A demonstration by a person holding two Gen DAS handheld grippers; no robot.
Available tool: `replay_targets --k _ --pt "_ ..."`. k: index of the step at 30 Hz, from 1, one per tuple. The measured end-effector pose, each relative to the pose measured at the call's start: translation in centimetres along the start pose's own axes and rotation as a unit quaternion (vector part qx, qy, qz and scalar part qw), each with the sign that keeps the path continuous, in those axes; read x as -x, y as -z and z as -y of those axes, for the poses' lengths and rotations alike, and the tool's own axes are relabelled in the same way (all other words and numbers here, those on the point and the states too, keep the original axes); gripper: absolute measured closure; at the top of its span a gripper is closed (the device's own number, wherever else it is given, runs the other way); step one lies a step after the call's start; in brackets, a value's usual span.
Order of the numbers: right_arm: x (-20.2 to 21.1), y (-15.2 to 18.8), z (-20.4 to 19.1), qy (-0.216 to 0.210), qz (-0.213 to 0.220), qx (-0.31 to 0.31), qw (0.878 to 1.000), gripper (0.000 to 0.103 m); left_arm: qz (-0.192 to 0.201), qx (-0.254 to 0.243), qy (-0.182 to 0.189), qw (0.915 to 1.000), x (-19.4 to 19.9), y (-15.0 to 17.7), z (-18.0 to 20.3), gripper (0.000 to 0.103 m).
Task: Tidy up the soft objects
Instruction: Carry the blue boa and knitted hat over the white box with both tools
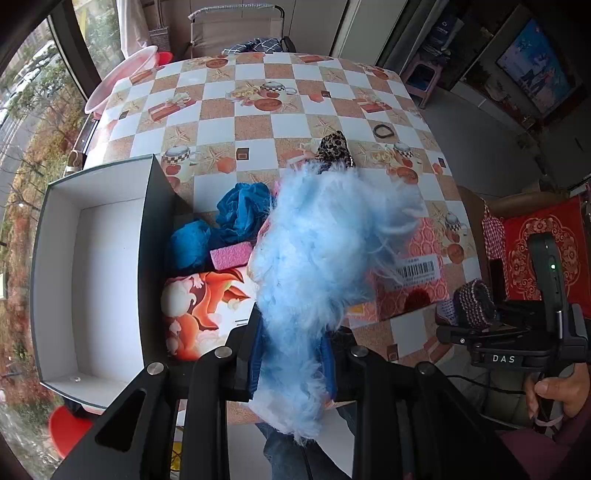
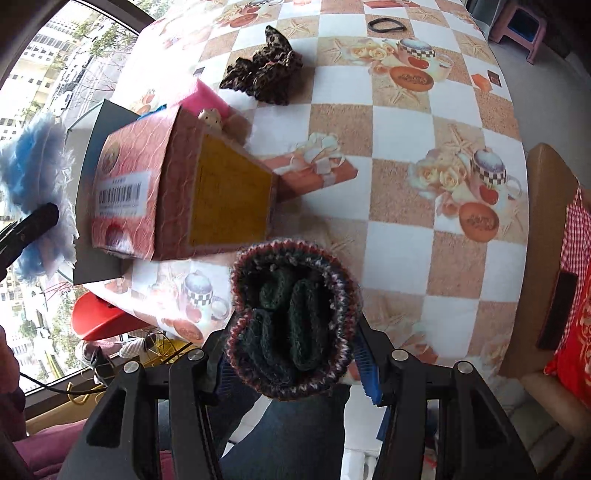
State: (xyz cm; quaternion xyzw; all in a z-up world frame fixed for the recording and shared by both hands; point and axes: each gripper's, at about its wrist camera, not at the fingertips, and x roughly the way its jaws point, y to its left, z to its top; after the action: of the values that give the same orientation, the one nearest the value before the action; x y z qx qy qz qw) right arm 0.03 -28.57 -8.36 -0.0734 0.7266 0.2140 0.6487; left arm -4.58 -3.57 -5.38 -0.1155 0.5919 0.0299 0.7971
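My left gripper (image 1: 293,354) is shut on a fluffy light-blue piece (image 1: 317,251), which hangs over the table to the right of an open grey box (image 1: 92,266). The same blue fluff (image 2: 37,177) shows at the left edge of the right wrist view. My right gripper (image 2: 291,365) is shut on a rolled dark knitted piece (image 2: 291,317) with a pink-speckled rim, held over the table's near edge; it also shows as the knitted roll (image 1: 474,302) at the right of the left wrist view. A leopard-print scrunchie (image 2: 264,72) lies on the checked tablecloth.
A pink carton with a barcode (image 2: 147,192) stands beside the grey box. Blue cloth (image 1: 236,214), a pink sponge (image 1: 231,255) and an orange-patterned packet (image 1: 201,306) lie by the box. A black hair band (image 2: 386,25) lies far off. A chair with red cloth (image 2: 569,280) is at right.
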Motion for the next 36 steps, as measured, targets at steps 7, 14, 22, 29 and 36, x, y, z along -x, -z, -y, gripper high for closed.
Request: replay_targets --k 7,14,22,29,36 --pt "0.0 3.2 -6.8 0.001 0.012 0.030 0.999 0.048 0.027 -0.001 0.004 0.9996 3.1 4.2 -3.1 0.074" --pt "0.7 2.0 -14.7 0.007 0.035 0.123 0.992 0.048 0.067 0.053 -0.025 0.9960 6.5 7.5 -8.3 0.074" --pt "0.7 -0.2 -22.7 0.006 0.041 0.239 0.970 0.048 0.095 0.134 -0.055 0.9849 8.8 10.7 -12.9 0.074" --pt "-1.0 -2.9 -28.4 0.007 0.016 0.319 0.948 0.048 0.122 0.204 -0.077 0.9683 10.7 12.7 -15.2 0.074" --pt "-3.1 -4.7 -33.9 -0.003 -0.017 0.376 0.927 0.048 0.140 0.257 -0.097 0.9512 12.0 14.4 -16.3 0.074"
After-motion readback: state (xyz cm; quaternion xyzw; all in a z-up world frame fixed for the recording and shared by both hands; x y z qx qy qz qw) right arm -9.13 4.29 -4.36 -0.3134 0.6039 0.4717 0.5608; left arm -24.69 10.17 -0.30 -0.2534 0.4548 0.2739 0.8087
